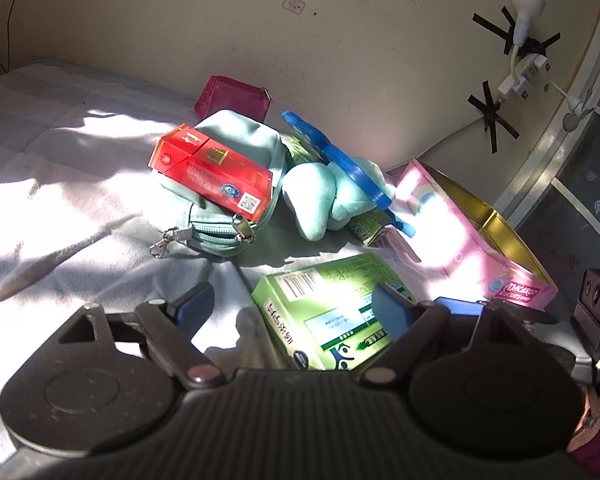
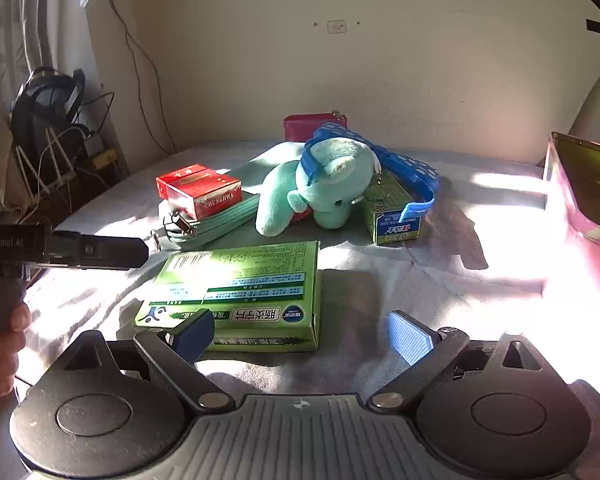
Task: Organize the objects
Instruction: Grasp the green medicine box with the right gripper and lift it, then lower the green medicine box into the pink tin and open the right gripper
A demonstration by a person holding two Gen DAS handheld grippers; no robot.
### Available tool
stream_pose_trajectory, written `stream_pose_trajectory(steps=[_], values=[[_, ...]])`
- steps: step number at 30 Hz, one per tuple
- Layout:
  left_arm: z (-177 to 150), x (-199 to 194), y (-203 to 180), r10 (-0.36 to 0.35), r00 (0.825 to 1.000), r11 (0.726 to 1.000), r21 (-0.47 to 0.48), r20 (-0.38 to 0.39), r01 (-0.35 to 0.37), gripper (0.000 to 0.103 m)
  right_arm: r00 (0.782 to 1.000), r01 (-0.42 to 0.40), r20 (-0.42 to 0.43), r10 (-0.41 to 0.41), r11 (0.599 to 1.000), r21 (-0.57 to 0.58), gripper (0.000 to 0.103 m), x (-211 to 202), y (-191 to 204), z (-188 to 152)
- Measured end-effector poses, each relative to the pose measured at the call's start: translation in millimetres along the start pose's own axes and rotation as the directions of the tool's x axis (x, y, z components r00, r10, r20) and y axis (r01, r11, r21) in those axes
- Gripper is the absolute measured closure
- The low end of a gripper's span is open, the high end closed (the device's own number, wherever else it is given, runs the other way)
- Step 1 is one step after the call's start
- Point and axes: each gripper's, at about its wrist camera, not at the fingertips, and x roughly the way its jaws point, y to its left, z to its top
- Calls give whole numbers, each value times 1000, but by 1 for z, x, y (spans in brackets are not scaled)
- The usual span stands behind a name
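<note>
A flat green box [image 1: 324, 312] [image 2: 236, 292] lies on the grey sheet just ahead of both grippers. My left gripper [image 1: 292, 308] stands open; its right finger overlaps the box and its left finger is apart from it. My right gripper [image 2: 302, 336] is open too, with its left finger at the box's near edge. Behind it, a red cigarette pack [image 1: 212, 168] [image 2: 200, 190] rests on a teal pouch [image 1: 228, 216] [image 2: 216, 220]. A teal plush elephant [image 1: 320, 196] [image 2: 324, 188] lies under a blue strap [image 1: 340, 160] [image 2: 412, 168], beside a small green box [image 2: 392, 208].
An open pink tin with a gold inside [image 1: 460, 232] [image 2: 580, 200] stands at the right. A magenta wallet [image 1: 236, 98] [image 2: 312, 126] leans on the wall. A taped power strip [image 1: 520, 76] hangs on that wall. Cables and a router [image 2: 52, 140] crowd the bed's left side.
</note>
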Motion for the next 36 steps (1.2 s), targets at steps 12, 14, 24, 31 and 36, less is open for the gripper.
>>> stream_pose_trajectory(steps=[12,14,24,31,36], values=[[-1,35,-10,-63,993,996,48,-103,68,14,996,-24,-89,5,977,-214,6,45,37,7],[-2,35,-12,-50,994,997,61,-93,56,20,997,-32,-81,14,975,-221,6,48,42,8],[-3,13,-16,-40,998,998,37,-54,42,32,999,44,11,-43,952,-303,16,20,64,0],[13,10,-77,-60,998,983,175,-13,61,32,979,162,166,-117,942,-293,16,-28,52,0],[28,36,-140,-107,994,950,293,-22,109,32,948,257,244,-202,941,-218,17,-59,11,3]])
